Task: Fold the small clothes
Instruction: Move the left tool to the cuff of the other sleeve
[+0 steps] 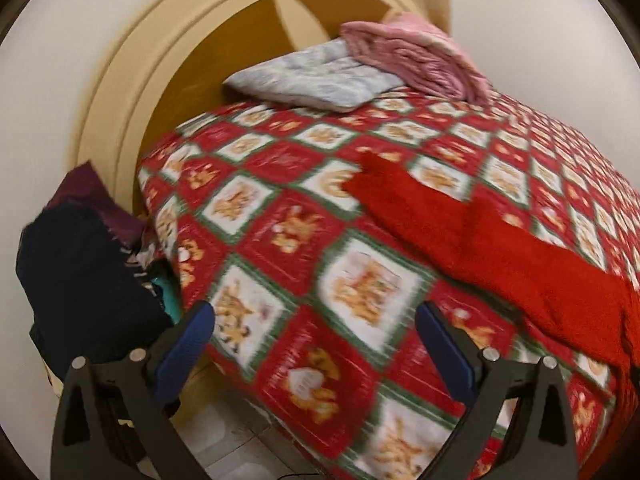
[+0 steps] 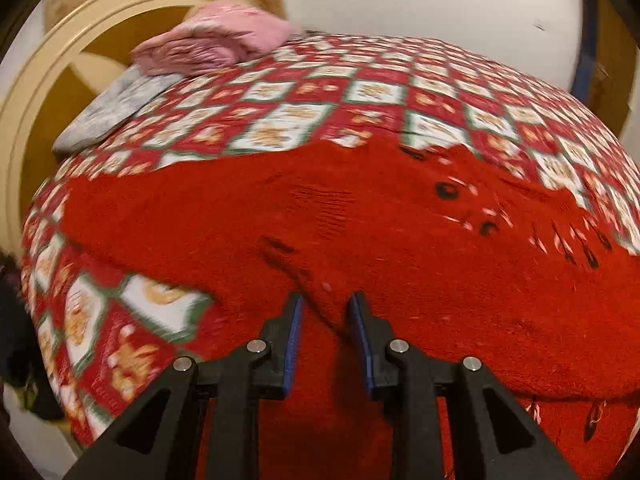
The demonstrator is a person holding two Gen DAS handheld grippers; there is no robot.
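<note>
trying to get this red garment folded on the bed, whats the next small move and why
Probably lower the right claw and close it on the red garment edge below its tips. The pads stand slightly apart with no cloth pinched, the garment lies spread on the quilt, and the left claw is wide open beside it.

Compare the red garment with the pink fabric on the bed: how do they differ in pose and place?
The red garment lies spread out flat; the pink fabric is folded into a thick bundle. The red garment lies near the grippers, while the pink fabric sits at the far end, partly on a pale pillow. Both rest on the patterned bedspread.
</note>
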